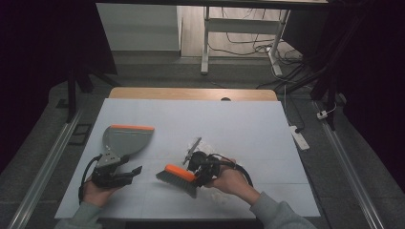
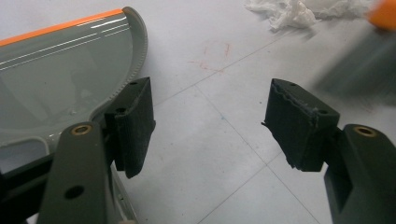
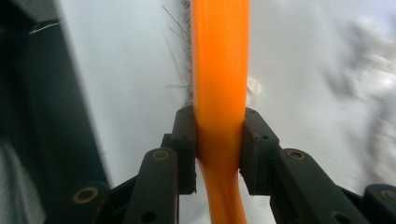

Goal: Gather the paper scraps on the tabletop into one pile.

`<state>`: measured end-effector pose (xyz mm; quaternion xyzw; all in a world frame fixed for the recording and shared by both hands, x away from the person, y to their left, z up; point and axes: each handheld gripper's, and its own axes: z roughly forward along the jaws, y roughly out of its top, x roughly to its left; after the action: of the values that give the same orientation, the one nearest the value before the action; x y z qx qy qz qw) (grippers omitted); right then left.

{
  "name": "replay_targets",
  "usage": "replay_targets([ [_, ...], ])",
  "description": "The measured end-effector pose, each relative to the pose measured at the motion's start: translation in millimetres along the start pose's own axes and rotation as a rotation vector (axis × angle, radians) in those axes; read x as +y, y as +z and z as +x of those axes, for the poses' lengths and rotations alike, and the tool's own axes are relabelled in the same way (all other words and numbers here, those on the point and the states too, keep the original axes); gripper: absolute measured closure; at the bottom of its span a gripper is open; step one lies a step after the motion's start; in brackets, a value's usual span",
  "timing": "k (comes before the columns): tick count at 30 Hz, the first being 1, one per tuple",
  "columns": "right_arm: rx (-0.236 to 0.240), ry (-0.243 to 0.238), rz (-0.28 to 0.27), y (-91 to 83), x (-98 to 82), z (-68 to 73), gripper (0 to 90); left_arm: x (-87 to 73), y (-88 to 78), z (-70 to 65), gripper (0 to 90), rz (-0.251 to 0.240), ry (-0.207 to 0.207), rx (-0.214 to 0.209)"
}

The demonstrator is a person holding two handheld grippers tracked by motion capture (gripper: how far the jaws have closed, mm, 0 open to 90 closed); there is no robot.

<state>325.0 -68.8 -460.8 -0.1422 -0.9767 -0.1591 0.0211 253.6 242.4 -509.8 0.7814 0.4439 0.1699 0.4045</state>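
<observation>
A grey dustpan (image 1: pixel 126 139) with an orange front lip lies on the white table cover (image 1: pixel 229 124), left of the middle. My left gripper (image 1: pixel 135 171) rests just below it by the handle, pointing right. In the left gripper view its jaws (image 2: pixel 212 93) stand open over bare cover, with the dustpan (image 2: pixel 56 70) beside the left pad. My right gripper (image 1: pixel 195 172) is shut on the orange back of a hand brush (image 1: pixel 176 175) with grey bristles. Its pads (image 3: pixel 219 123) clamp the orange handle (image 3: pixel 219 65). Crumpled white paper (image 2: pixel 289 11) lies beyond the left gripper.
Blurred white scraps (image 3: pixel 373 84) lie to the right of the brush. A power strip (image 1: pixel 300 136) sits off the table's right edge. Metal rails (image 1: pixel 47 167) run along both sides, and desk legs (image 1: pixel 205 43) with cables stand beyond the far edge.
</observation>
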Motion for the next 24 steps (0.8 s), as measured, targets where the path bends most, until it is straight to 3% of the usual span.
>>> replay_targets([
  [3,-0.034,0.082,-0.021,-5.5,-5.6,-18.2,70.4,0.0,0.5,0.2,33.5,0.001,0.000,0.000],
  [6,-0.111,0.115,-0.038,-14.5,-13.0,-34.6,70.5,0.0,0.9,-0.2,33.5,0.002,0.001,0.000],
  [8,-0.123,0.124,-0.076,-22.8,-18.1,-40.0,70.5,0.0,0.9,-0.3,33.5,0.002,0.001,0.001],
  [13,-0.131,0.122,-0.184,-53.2,-28.6,-39.2,70.4,0.2,2.0,-0.2,33.5,0.007,0.002,0.001],
  [19,-0.168,0.134,-0.223,-81.4,-44.2,-39.4,70.4,0.4,1.1,-1.3,33.5,0.003,0.002,0.003],
  [21,-0.185,0.159,-0.213,-84.3,-53.0,-41.5,70.4,0.3,0.9,-1.4,33.5,0.002,0.004,0.002],
  [24,-0.217,0.244,-0.193,-84.5,-73.0,-47.0,70.4,0.2,1.2,-0.9,33.5,0.002,0.003,0.000],
])
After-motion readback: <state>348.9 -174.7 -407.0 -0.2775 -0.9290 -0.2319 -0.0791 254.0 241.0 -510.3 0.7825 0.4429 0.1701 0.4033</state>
